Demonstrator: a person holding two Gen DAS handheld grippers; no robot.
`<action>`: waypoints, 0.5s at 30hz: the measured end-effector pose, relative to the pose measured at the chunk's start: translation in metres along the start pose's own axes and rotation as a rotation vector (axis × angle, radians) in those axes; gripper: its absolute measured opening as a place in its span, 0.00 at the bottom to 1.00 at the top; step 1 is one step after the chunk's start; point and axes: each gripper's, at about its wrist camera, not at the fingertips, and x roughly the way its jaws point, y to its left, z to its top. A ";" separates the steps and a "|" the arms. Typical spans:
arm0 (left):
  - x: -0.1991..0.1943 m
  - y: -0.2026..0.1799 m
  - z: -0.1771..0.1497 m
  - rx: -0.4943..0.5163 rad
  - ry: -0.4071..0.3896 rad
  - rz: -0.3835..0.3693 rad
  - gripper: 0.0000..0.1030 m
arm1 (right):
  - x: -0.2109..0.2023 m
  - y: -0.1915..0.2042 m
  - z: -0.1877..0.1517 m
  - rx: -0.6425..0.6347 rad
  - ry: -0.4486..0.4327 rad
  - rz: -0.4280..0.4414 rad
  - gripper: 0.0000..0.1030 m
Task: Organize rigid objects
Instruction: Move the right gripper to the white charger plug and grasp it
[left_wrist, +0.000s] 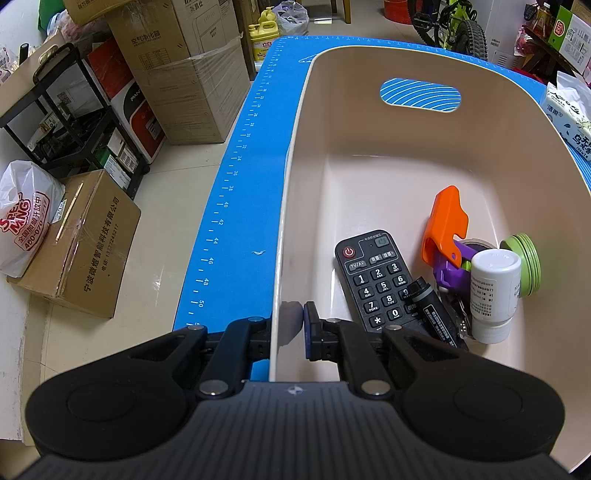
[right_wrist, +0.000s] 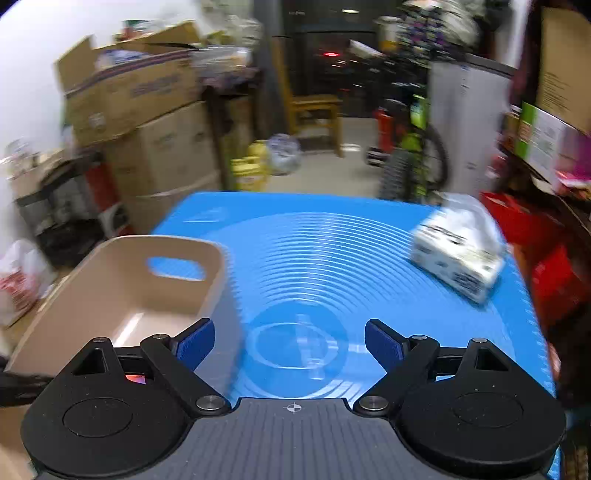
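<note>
Your left hand-held gripper (left_wrist: 291, 325) was clamped on the near-left wall of the beige bin (left_wrist: 291, 206), one pad inside and one outside, steadying it on the blue mat (left_wrist: 236, 173) that covered the worktop. Your right hand-held gripper (right_wrist: 290, 341) stood wide apart with nothing between its pads, over bare mat just right of the bin (right_wrist: 207, 288).

The rigid things lay gathered in the bin's near-right corner: a black remote (left_wrist: 375, 280) flat on the floor of the bin, a dark cylinder (left_wrist: 432, 314) leaning across its lower edge, a white pill bottle (left_wrist: 493, 295) tipped on its side, an orange clip-like piece (left_wrist: 445, 229) over a purple part (left_wrist: 452, 267), and a green round lid or tin (left_wrist: 526, 264) against the wall.

The only loose thing I could see on the mat was a soft tissue pack (right_wrist: 458, 258) at the far right, blurred in the right wrist view; I judged it outside the rigid set.

By my reading these pieces were light, stiff and smooth plastic. The bottle and cylinder would have rolled or squirted out of a light pinch, so you should have taken them across the middle of the body. The remote was best gripped across its narrow width, away from the buttons. The bin was thin-walled and would flex, so your grip near the corner looked sound.
</note>
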 end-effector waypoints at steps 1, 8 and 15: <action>0.000 0.000 0.000 0.000 0.000 0.000 0.11 | 0.003 -0.006 -0.001 0.007 0.004 -0.022 0.87; 0.000 0.000 0.000 0.001 0.000 0.001 0.11 | 0.034 -0.050 -0.010 0.012 0.067 -0.147 0.87; -0.002 0.002 0.000 0.002 0.001 0.004 0.12 | 0.067 -0.063 -0.020 -0.046 0.121 -0.229 0.87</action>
